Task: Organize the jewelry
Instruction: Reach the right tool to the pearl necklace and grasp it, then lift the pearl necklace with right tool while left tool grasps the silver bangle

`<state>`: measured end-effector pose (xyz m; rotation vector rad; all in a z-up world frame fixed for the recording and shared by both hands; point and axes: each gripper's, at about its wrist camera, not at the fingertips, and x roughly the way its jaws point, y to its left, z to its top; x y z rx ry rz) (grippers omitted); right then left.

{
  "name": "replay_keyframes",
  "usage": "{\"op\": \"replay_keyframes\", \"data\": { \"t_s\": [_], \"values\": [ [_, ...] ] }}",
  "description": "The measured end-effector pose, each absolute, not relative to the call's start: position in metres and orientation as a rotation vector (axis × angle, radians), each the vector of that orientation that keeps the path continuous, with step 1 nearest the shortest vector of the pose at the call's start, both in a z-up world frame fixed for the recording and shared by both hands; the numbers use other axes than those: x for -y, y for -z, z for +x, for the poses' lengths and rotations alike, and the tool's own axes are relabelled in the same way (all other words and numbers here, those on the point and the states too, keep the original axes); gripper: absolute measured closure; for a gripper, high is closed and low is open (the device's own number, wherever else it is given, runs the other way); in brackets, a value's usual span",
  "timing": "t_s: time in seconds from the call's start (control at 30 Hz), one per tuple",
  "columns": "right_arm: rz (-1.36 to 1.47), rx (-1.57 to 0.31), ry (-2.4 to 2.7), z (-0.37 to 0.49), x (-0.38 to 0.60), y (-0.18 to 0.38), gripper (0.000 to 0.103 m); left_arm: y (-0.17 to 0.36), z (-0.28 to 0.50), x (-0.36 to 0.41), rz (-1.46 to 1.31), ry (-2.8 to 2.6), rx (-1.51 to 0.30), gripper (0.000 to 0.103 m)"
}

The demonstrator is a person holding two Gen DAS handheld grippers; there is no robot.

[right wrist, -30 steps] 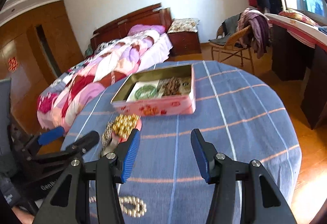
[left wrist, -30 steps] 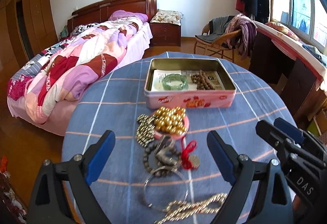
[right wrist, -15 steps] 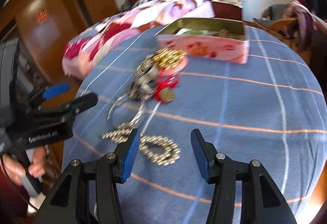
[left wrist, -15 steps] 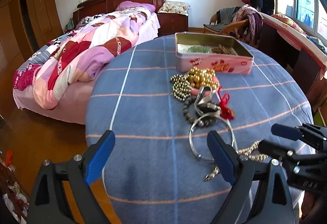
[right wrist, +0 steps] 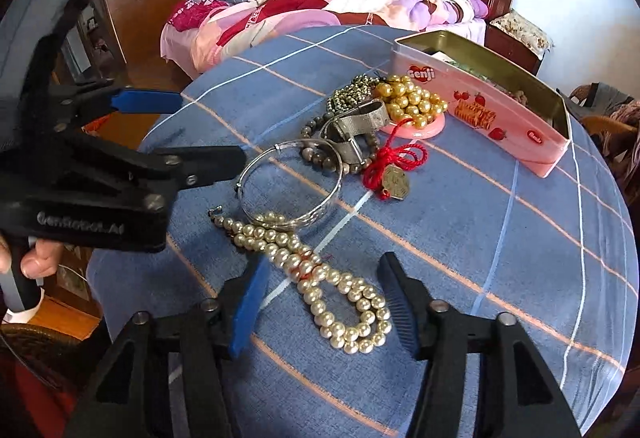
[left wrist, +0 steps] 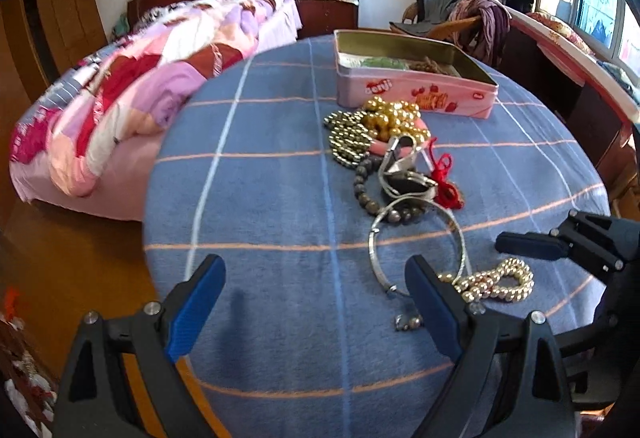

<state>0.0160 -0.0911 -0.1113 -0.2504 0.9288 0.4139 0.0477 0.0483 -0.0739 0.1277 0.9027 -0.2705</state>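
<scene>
A pearl necklace (right wrist: 320,278) lies on the blue tablecloth (right wrist: 500,238), and my open right gripper (right wrist: 324,302) straddles its looped end. It also shows in the left wrist view (left wrist: 496,280). Beyond it lie a silver bangle (right wrist: 288,182), a dark bead bracelet (right wrist: 320,154), a metal watch (right wrist: 352,126), a red-corded charm (right wrist: 394,174), gold beads (right wrist: 412,102) on a pink dish, and a pink tin (right wrist: 480,106) holding jewelry. My left gripper (left wrist: 316,310) is open and empty above bare cloth, left of the bangle (left wrist: 416,238).
The round table stands beside a bed (left wrist: 140,78) with a pink patchwork quilt. A chair with clothes (left wrist: 468,14) and a desk (left wrist: 580,78) stand behind the table. The left gripper's body (right wrist: 100,166) hovers at the table's left edge.
Both grippers pulled back toward the near table edge. The right gripper swung left and lowered over the pearl necklace, which now lies between its fingers. Both stay open.
</scene>
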Motion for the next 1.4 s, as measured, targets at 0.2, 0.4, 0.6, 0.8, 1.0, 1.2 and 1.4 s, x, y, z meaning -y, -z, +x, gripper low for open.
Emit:
{"op": "replay_keyframes", "data": {
  "t_s": [0.2, 0.4, 0.6, 0.8, 1.0, 1.2, 1.4],
  "values": [
    [-0.206, -0.960, -0.364, 0.010, 0.106, 0.105, 0.090, 0.080, 0.061, -0.040, 0.073, 0.305, -0.963, 0.016],
    [0.000, -0.886, -0.279, 0.007, 0.147, 0.083, 0.091, 0.088, 0.066, -0.032, 0.084, 0.302, -1.003, 0.045],
    [0.118, -0.837, -0.236, 0.011, 0.169, 0.071, 0.097, 0.087, 0.063, -0.020, 0.134, 0.311, -0.997, 0.045],
    [0.142, -0.850, -0.224, 0.012, 0.171, 0.078, 0.097, 0.084, 0.056, -0.013, 0.159, 0.377, -0.946, 0.088],
    [0.216, -0.870, -0.174, 0.014, 0.185, 0.082, 0.094, 0.084, 0.050, -0.018, 0.117, 0.409, -0.919, 0.096],
    [0.149, -0.895, -0.137, 0.020, 0.174, 0.092, 0.065, 0.068, 0.040, -0.036, 0.040, 0.430, -0.862, 0.096],
    [0.101, -0.875, -0.133, 0.023, 0.166, 0.094, 0.043, 0.061, 0.043, -0.042, 0.014, 0.423, -0.840, 0.096]
  ]
}}
